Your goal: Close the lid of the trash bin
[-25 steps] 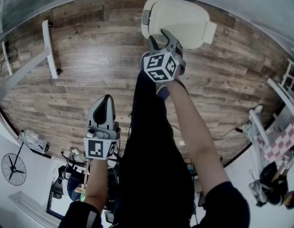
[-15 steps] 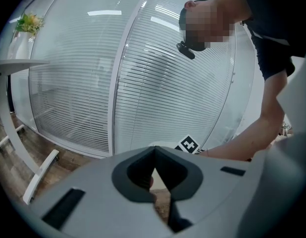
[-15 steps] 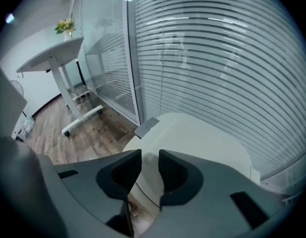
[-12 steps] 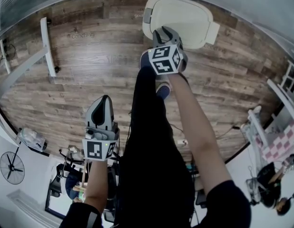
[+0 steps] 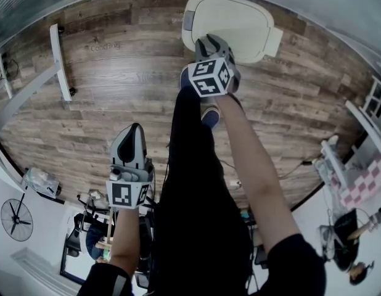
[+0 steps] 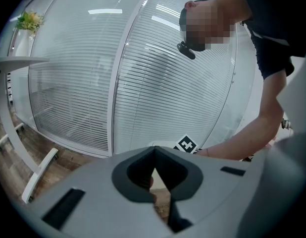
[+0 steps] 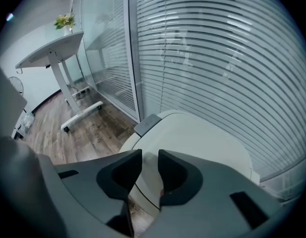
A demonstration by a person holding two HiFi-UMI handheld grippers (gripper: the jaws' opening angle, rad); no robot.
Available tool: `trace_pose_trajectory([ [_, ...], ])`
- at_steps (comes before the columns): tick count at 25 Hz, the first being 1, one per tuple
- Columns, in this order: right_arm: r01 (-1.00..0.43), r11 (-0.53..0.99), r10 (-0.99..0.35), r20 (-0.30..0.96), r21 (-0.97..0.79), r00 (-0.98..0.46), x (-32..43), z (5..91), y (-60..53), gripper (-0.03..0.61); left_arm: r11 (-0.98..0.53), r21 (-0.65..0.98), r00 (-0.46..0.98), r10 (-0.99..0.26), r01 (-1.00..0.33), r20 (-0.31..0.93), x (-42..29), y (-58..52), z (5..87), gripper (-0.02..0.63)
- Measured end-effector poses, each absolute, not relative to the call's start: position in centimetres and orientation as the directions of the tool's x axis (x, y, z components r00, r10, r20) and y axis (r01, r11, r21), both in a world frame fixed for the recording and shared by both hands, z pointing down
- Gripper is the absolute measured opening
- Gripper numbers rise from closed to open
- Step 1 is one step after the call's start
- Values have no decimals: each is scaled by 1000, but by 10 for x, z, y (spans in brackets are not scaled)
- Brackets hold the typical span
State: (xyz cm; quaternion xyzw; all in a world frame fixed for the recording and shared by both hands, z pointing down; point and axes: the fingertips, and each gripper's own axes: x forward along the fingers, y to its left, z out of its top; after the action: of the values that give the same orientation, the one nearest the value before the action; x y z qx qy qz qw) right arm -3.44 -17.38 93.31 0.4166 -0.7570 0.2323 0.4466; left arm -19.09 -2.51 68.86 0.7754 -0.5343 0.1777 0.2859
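Observation:
The white trash bin point(image 5: 240, 23) stands on the wooden floor against the glass wall, its lid lying flat on top. A grey tab point(image 5: 188, 21) sits at its left end. My right gripper point(image 5: 210, 41) points steeply down over the lid's near edge. In the right gripper view the jaws point(image 7: 149, 152) stand a narrow gap apart above the lid point(image 7: 192, 143), with nothing pinched between them. Whether the tips touch the lid I cannot tell. My left gripper point(image 5: 138, 128) hangs lower left, far from the bin, its jaws point(image 6: 154, 150) shut and empty.
The white foot of a desk point(image 5: 60, 60) lies on the floor at left; the desk point(image 7: 54, 51) shows in the right gripper view. A glass wall with blinds point(image 7: 217, 58) rises behind the bin. A fan point(image 5: 16, 219) is at lower left, and a rack with checkered cloth point(image 5: 363, 177) at right.
My right gripper's jaws have narrowed from wide apart to a small gap, and it has shifted slightly farther over the lid's near edge. The left gripper has stayed put.

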Motion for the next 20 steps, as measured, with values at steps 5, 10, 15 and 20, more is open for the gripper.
trace_pose_trajectory([
  [5, -834, 551, -432, 865, 30, -255, -34, 934, -174, 101, -267, 257, 369, -727, -929, 579, -193, -27, 691, 6],
  [10, -821, 571, -411, 872, 18, -267, -37, 935, -173, 103, -271, 258, 373, -736, -927, 566, -196, -30, 686, 6],
  [15, -864, 499, -393, 873, -62, -289, -23, 918, -178, 121, -277, 255, 375, -752, -926, 542, -196, -36, 672, 6],
  [20, -899, 431, -452, 845, -75, -287, 2, 864, -182, 121, -298, 239, 381, -763, -924, 522, -195, -41, 650, 6],
])
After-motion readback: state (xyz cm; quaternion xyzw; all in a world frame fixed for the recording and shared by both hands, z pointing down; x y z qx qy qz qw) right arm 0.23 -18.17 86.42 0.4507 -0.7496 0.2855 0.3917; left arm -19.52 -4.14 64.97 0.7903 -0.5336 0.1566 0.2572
